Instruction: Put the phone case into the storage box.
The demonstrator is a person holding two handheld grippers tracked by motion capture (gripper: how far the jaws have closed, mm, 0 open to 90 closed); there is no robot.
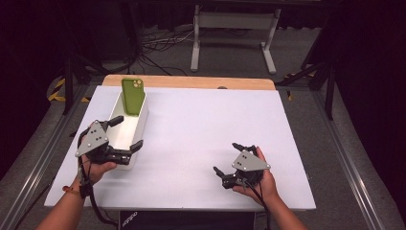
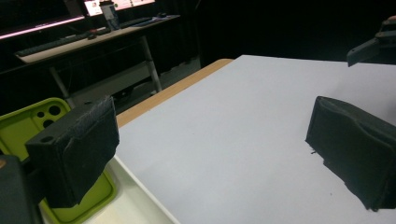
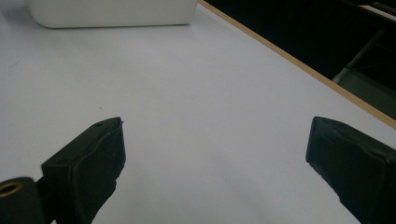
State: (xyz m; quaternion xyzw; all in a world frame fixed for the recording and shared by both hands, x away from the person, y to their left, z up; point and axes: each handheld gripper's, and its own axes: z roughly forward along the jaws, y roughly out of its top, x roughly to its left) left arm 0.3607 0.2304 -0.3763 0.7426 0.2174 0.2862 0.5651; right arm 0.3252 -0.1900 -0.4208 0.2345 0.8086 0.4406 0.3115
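My left gripper (image 1: 125, 133) hangs over the near end of the white bin (image 1: 140, 128), jaws spread wide with nothing between them. One jaw sits above the bin's inside, the other just outside its right wall. The green phone case (image 1: 132, 97) leans upright against the bin's far end, ahead of these jaws. To take it well, I judge I should slide forward along the bin, straddle the case's thin edges rather than its flat face, and close gently. The bin walls crowd me on both sides. My right gripper (image 1: 228, 161) rests low, jaws also apart and empty, with bare white table (image 1: 206, 124) all around.
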